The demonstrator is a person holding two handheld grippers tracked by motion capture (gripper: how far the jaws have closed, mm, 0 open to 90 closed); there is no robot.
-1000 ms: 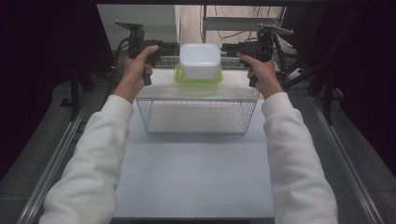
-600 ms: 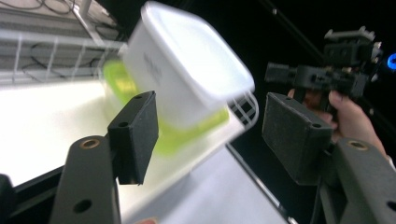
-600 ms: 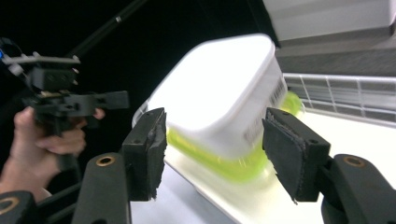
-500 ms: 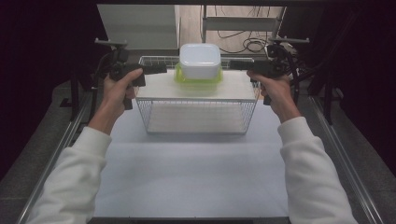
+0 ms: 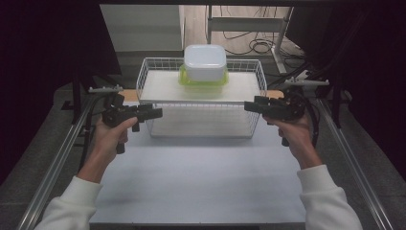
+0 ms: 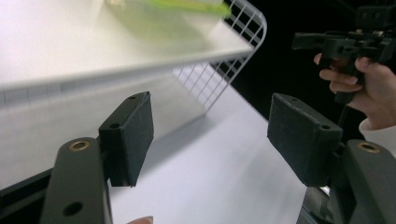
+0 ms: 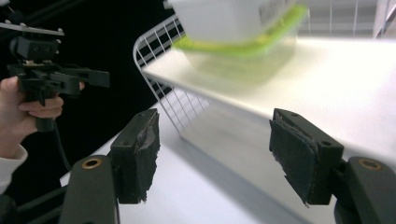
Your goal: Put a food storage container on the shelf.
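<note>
**Container stack rests on the basket shelf, both grippers free**

Container stack (image 5: 205,64), a white tub on a clear box with a green rim, stands at the back middle of the white board that lies across the wire basket (image 5: 148,75). The left gripper (image 5: 154,113) hangs just beside the basket's left front corner, the right gripper (image 5: 251,105) just beside the right front corner; both point inward. Their jaws have just been opening and now stand spread wide, with nothing between them. The release looks finished, so I judge the step in hand is the retreat. To do it well, keep the jaws spread, pull both hands back level over the white table (image 5: 201,187), and stay clear of the wires so that the stack does not shake.
</note>
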